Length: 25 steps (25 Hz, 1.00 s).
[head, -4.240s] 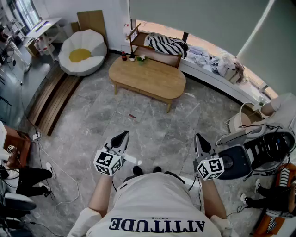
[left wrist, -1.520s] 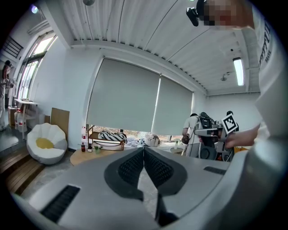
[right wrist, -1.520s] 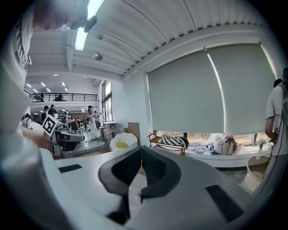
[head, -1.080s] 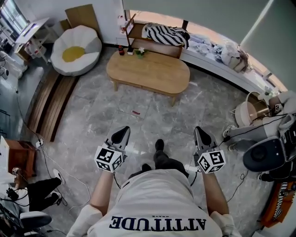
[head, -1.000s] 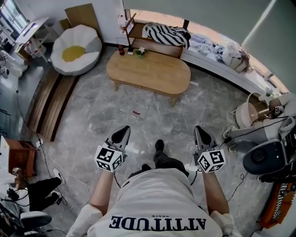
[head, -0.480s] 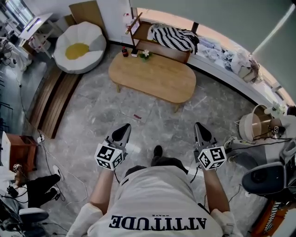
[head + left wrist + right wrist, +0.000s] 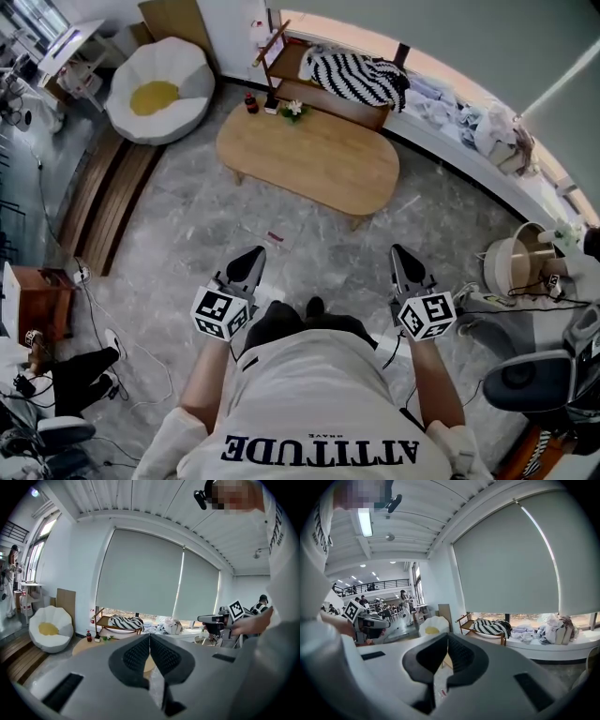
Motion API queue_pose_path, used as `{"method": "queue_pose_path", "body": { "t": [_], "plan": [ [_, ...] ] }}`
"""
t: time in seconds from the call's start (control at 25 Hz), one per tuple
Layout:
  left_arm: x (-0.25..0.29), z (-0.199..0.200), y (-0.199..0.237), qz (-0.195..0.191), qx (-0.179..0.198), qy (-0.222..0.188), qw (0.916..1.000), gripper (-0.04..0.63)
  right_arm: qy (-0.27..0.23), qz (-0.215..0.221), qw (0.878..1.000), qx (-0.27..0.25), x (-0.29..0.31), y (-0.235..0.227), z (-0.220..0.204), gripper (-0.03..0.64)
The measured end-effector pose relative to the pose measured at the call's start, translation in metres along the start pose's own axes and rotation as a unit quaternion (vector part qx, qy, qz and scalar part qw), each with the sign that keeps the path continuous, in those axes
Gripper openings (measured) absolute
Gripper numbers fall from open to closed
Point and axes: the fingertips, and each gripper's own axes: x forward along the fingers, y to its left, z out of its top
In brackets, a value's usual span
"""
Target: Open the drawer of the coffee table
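Note:
The oval wooden coffee table (image 7: 309, 159) stands on the grey stone floor ahead of me, its drawer front on the near side (image 7: 291, 192), closed as far as I can tell. My left gripper (image 7: 248, 258) and right gripper (image 7: 401, 255) are held side by side in front of my chest, well short of the table. Both are shut with nothing between the jaws. In the left gripper view the table (image 7: 86, 645) shows past the shut left gripper (image 7: 149, 637); the right gripper view shows its shut right gripper (image 7: 446, 638).
A small bottle and a plant (image 7: 272, 105) sit at the table's far left end. A wooden bench with a striped cushion (image 7: 356, 77) stands behind it. A white beanbag seat (image 7: 157, 89) is at far left. A basket (image 7: 525, 262) and cables lie to the right.
I have walked toward the coffee table; it lies nearer and lower in the head view. Both grippers kept their pose and stayed shut.

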Motion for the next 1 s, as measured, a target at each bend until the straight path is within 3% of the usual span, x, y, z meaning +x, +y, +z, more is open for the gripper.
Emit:
{"method": "queue_pose_path", "body": {
  "t": [0.44,0.64,1.0],
  "plan": [
    [0.049,0.002,0.046,-0.022,-0.009,0.027,0.9994,0.020,0.019,-0.019,0.999,0.021,0.054,-0.018,-0.008,0.018],
    [0.087,-0.010,0.081,-0.032,-0.031,0.041,0.9982,0.020,0.016,-0.031,0.999,0.036,0.088,-0.022,-0.014,0.018],
    [0.146,-0.032,0.141,-0.073,-0.050,0.077,0.9931,0.020,0.051,-0.039,0.996,0.060,0.166,-0.013,-0.037,0.018]
  ]
}}
